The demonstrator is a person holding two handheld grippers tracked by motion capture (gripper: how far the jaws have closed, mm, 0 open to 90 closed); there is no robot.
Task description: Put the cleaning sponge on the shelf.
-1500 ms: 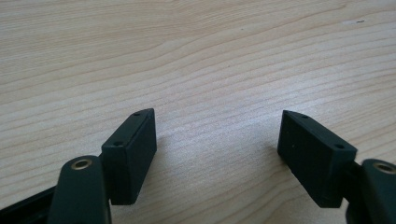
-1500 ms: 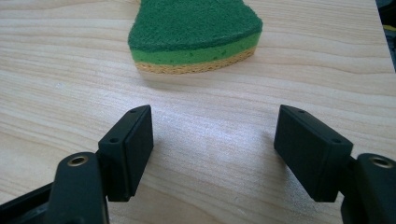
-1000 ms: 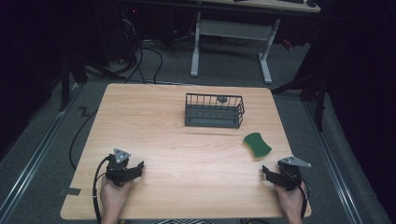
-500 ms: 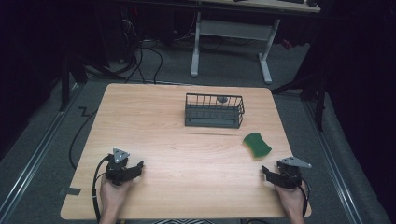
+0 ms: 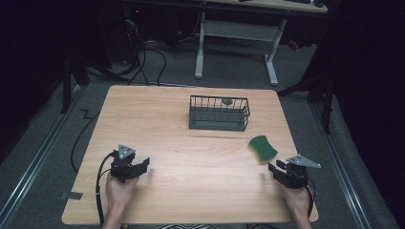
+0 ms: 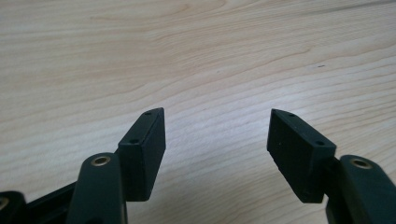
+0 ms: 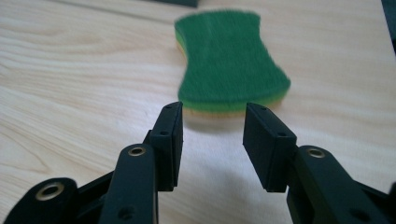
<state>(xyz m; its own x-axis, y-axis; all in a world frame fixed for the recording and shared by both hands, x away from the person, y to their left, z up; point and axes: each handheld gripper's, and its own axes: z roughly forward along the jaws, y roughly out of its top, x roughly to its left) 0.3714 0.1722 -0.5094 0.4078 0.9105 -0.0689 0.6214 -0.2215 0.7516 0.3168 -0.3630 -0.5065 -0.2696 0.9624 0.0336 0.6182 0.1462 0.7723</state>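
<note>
Green sponge (image 7: 231, 56) lying flat and untouched on the table (image 5: 191, 157), near its right edge, in front of the wire basket (image 5: 218, 113). Right gripper (image 7: 212, 140), jaws parted and empty, points at it from just short; left gripper (image 6: 217, 140) spread over bare wood. Grasp not yet begun.

Between the right tongs (image 7: 212, 140) and the sponge (image 7: 229, 60) nothing blocks the way, and their jaws stand apart. The wire basket (image 5: 218, 113) stands near the far edge of the surface (image 5: 157, 119). The middle and the left side are free wood.
</note>
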